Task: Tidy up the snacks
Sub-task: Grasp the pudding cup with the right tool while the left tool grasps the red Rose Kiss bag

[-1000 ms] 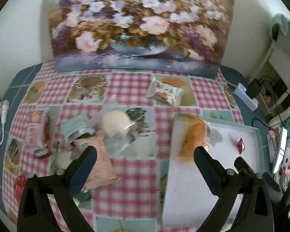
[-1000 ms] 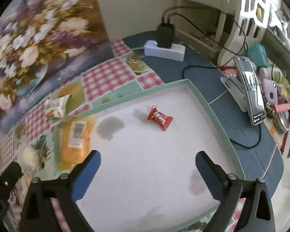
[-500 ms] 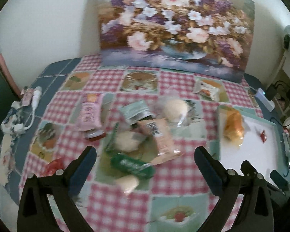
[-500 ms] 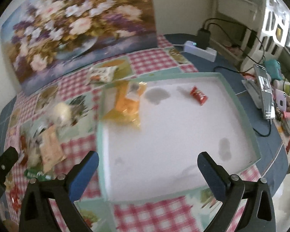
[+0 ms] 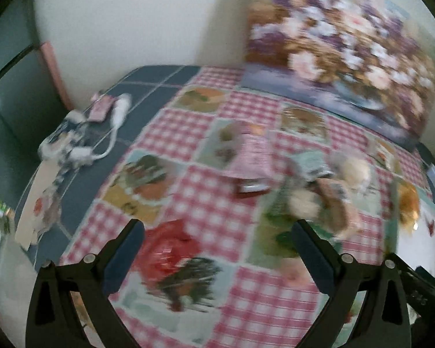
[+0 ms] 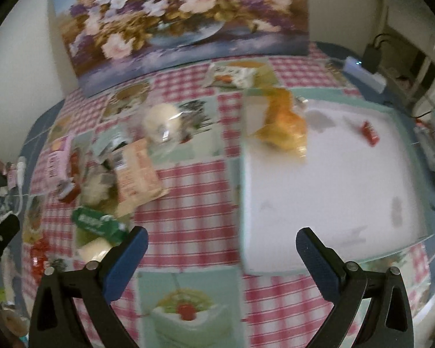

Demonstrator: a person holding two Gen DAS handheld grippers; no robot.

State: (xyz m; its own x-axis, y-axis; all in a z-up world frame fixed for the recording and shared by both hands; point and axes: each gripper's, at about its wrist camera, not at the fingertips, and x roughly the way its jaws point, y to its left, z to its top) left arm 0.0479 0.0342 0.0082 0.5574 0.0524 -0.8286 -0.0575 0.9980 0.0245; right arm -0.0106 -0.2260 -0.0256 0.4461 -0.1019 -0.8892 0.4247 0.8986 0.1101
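A white tray with a green rim (image 6: 327,185) lies on the right of the checked tablecloth. In it sit an orange snack bag (image 6: 284,121) and a small red candy (image 6: 369,134). Several loose snacks lie in a pile to its left: a peach packet (image 6: 136,171), a green packet (image 6: 97,221), a round cream bun (image 6: 161,119), a pink packet (image 5: 250,156) and a red wrapper (image 5: 166,250). A white packet (image 6: 232,75) lies farther back. My left gripper (image 5: 217,243) is open and empty above the red wrapper. My right gripper (image 6: 221,246) is open and empty.
A flower painting (image 6: 182,11) leans on the wall at the back of the table. A power strip with plugs (image 6: 365,71) lies at the back right. White cables and small items (image 5: 81,139) lie at the table's left edge. The left view is blurred.
Both grippers have swung left and pulled back. The left view now faces the table's left side and the red wrapper. The right view now shows the snack pile as well as the tray.
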